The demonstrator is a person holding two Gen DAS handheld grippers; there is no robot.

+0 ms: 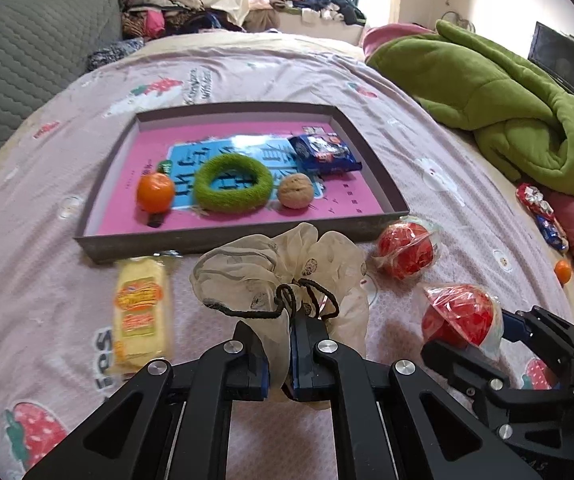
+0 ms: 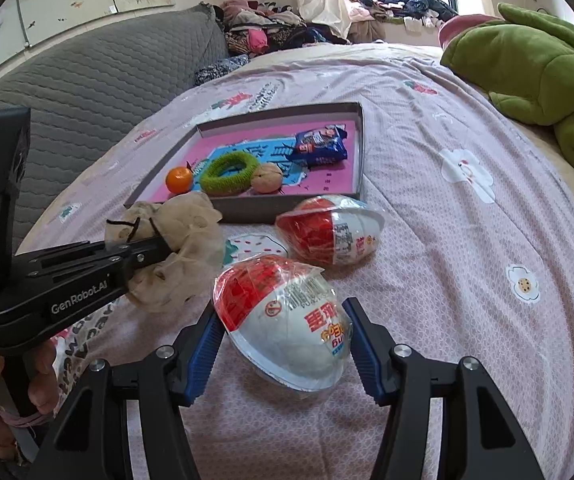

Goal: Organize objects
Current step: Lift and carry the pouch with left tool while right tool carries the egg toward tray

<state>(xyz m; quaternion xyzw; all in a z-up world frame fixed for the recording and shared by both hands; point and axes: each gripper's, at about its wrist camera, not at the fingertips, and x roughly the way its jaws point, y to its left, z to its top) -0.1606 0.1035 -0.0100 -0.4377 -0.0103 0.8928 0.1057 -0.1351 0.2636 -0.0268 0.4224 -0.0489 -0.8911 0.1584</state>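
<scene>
Between my left gripper's (image 1: 279,344) pads sits the neck of a beige drawstring pouch (image 1: 287,268), clamped tight, its bulk puffed up just short of the tray's (image 1: 223,236) near wall. My right gripper (image 2: 283,344) stands apart around the nearer wrapped red-and-white egg (image 2: 287,320); I cannot tell whether the blue pads touch it. A second egg (image 2: 331,232) lies just beyond, close to the tray. Inside the tray I see an orange (image 1: 155,193), a green fuzzy ring (image 1: 233,184), a walnut (image 1: 295,191) and a blue snack packet (image 1: 323,153). A yellow packet (image 1: 141,312) lies on the bedsheet (image 1: 427,184), left of the pouch.
</scene>
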